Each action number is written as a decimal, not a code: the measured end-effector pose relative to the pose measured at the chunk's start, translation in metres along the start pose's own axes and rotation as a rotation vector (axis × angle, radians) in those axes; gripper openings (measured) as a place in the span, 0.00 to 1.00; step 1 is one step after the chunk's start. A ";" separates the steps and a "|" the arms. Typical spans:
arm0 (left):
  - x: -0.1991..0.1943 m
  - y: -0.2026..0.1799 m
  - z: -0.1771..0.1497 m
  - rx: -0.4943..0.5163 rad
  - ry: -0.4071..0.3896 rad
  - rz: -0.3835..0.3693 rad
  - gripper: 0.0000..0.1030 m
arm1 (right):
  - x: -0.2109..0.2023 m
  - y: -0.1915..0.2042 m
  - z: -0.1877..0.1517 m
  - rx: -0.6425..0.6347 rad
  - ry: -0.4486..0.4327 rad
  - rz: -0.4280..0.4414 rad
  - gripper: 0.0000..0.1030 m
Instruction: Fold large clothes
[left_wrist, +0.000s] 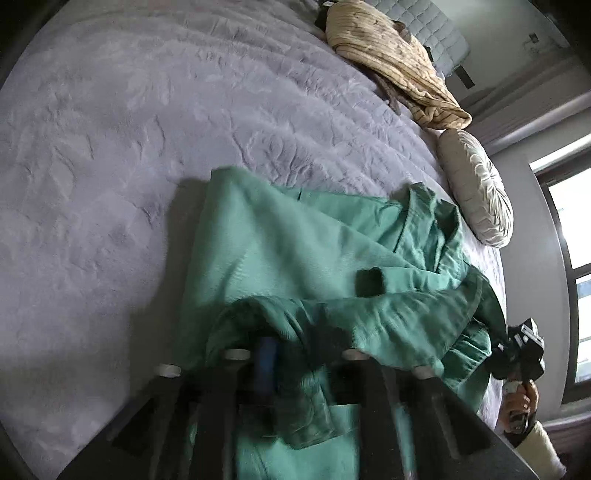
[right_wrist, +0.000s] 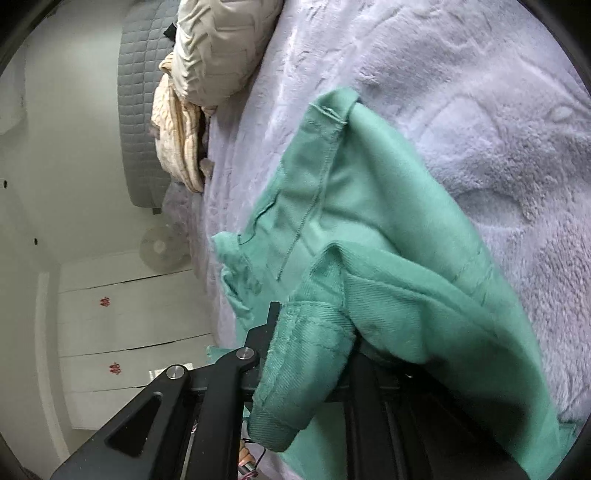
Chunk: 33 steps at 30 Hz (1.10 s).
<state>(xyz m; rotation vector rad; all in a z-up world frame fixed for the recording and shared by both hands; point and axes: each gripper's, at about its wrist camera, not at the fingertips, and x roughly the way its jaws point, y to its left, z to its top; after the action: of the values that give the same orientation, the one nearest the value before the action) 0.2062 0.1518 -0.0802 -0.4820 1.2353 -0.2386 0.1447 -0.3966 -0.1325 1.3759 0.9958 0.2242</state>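
now, from the left wrist view, a green garment (left_wrist: 295, 258) is lying bunched on a lavender blanket (left_wrist: 110, 147), filling the 5 o'clock part. the left gripper (left_wrist: 295, 354) is sitting under draped cloth; i cannot tell whether it is gripping. the right gripper (left_wrist: 522, 350) is showing at 3 o'clock. from the right wrist view, the green garment (right_wrist: 388, 240) is draping over the right gripper (right_wrist: 317, 354), hiding its fingers; its hold is unclear.

Left wrist view: steep down over left gripper (left_wrist: 295, 354), close on bed (left_wrist: 110, 147). Right wrist view: shallower, rolled sideways. Both share green garment (left_wrist: 295, 251), pillow (left_wrist: 476, 188).
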 end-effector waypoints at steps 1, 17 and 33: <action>-0.013 -0.003 0.000 0.009 -0.033 0.001 0.79 | -0.002 0.004 0.000 -0.003 0.003 0.011 0.27; -0.022 -0.002 -0.047 0.045 0.074 -0.012 0.95 | -0.020 0.054 -0.063 -0.403 0.081 -0.268 0.13; 0.023 -0.028 0.060 0.016 -0.207 0.302 0.95 | 0.023 0.075 0.019 -0.427 -0.122 -0.449 0.13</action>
<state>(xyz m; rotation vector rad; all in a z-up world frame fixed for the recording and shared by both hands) 0.2725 0.1309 -0.0715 -0.2933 1.0856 0.0572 0.2022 -0.3766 -0.0798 0.7474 1.0546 0.0105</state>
